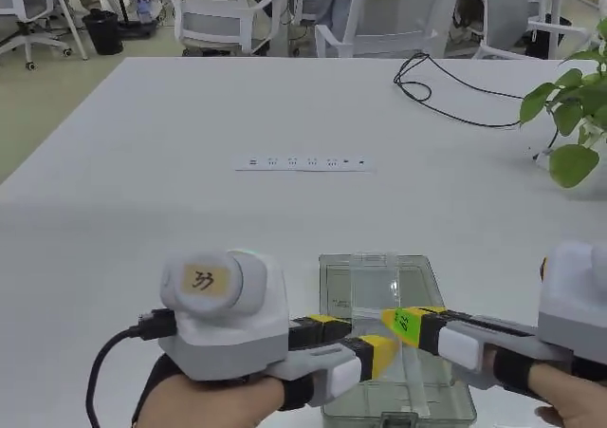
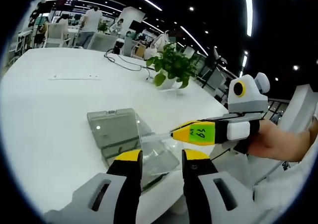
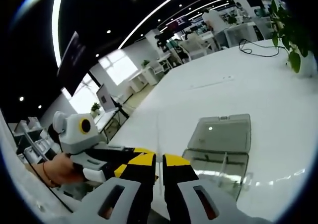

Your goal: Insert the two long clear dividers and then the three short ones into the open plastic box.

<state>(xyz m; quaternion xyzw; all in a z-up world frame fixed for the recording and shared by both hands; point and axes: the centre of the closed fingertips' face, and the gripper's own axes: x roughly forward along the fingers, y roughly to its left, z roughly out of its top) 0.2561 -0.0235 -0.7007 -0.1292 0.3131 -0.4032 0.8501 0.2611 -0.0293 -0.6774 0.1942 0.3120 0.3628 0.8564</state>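
**Box** (image 1: 446,400): clear plastic, open, at the near edge of the white table (image 1: 285,115). We see its long axis running away from us, with the lid (image 1: 332,276) laid flat on the far side.

**Divider** (image 1: 375,278): a clear sheet held upright over the box, about where the lid meets the tray. In the right gripper view we see it edge-on, a thin line rising straight ahead from between the jaws. Its outline is too faint for us to give its full length or which end leads.

**Right gripper** (image 3: 159,162): jaws nearly together, pinching the divider.

**Left gripper** (image 2: 163,157): jaws well apart over the near end of the box. We see nothing gripped between them.

**Also on the table:** black cable (image 1: 446,96), leafy plant (image 1: 574,115).
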